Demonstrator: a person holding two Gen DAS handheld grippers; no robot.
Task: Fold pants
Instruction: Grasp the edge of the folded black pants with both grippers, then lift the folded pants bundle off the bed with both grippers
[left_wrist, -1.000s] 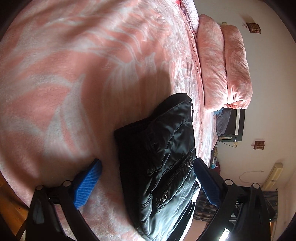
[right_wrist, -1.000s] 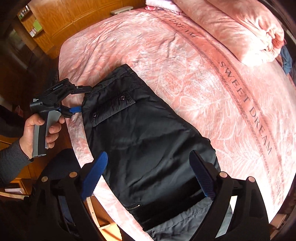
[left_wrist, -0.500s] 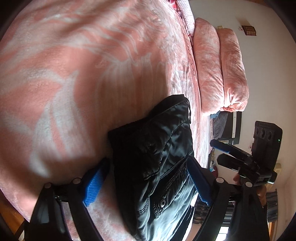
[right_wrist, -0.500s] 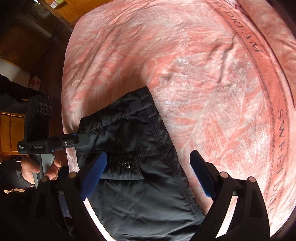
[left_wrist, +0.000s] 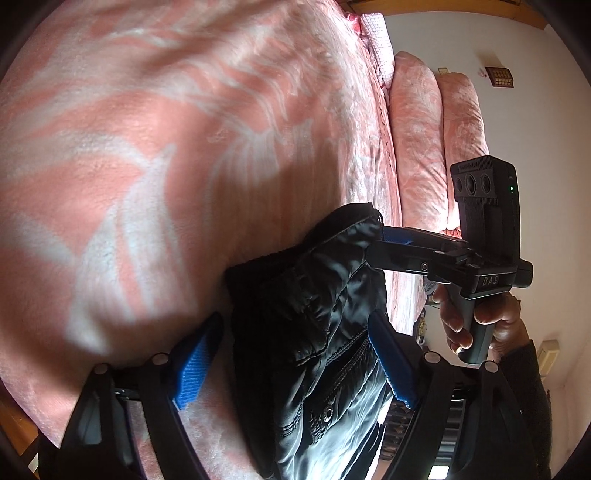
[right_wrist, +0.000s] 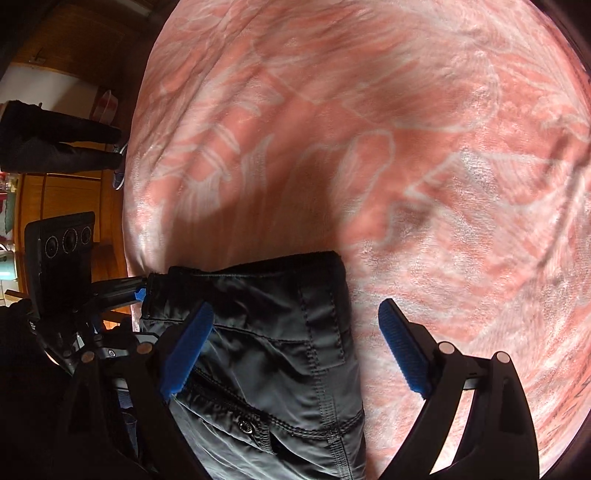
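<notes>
While the black pants (left_wrist: 317, 332) lie folded near the edge of a pink bedspread (left_wrist: 147, 166) with a pale leaf pattern, both tongs stand at the waistband end. In the left wrist view the left gripper (left_wrist: 295, 362) has its blue pads spread wide, one pad (left_wrist: 195, 369) resting on the bedspread beside the fabric and the other on the far side of the bunched cloth, so the pants sit between them without being pinched. From that same view the right gripper (left_wrist: 380, 240) reaches in from the side, its tips at the far corner of the waistband; whether they grip the cloth cannot be told there. The right wrist view shows the right gripper (right_wrist: 295, 350) with its pads wide apart, straddling the waistband corner, a snap button (right_wrist: 243, 426) lower down. Two pink pillows (left_wrist: 436, 147) lie at the head of the bed.
</notes>
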